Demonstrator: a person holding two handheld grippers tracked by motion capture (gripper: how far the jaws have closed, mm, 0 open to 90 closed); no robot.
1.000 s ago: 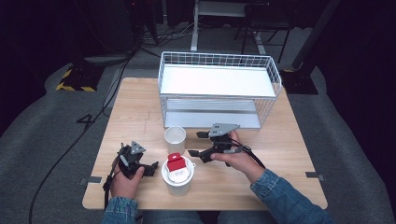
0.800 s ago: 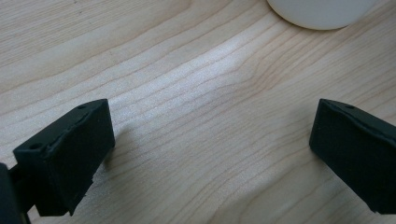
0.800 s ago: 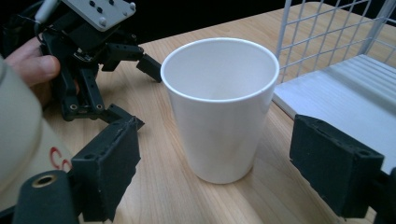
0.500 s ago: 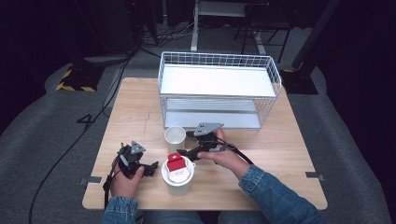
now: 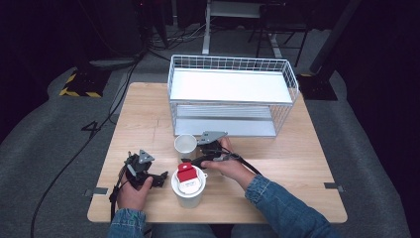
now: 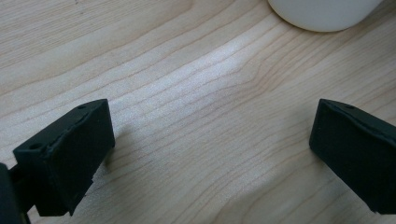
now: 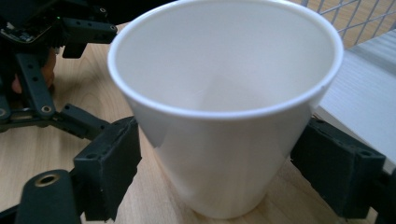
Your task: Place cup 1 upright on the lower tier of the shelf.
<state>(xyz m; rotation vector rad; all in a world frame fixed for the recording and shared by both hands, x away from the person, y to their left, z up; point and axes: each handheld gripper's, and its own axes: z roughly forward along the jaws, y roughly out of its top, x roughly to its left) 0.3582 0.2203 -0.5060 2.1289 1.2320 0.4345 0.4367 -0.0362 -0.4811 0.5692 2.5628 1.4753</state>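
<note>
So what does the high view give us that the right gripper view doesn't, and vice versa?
High view: the whole table, the full wire rack, and the large cup with a red-and-white item in it, between the two hands.
Right gripper view: the small cup up close, empty inside. It stands between the jaws of the right gripper, which have just been closing. I can't tell whether the pads press on it.
Both: the small cup, the left gripper, part of the rack and the wooden tabletop.
</note>
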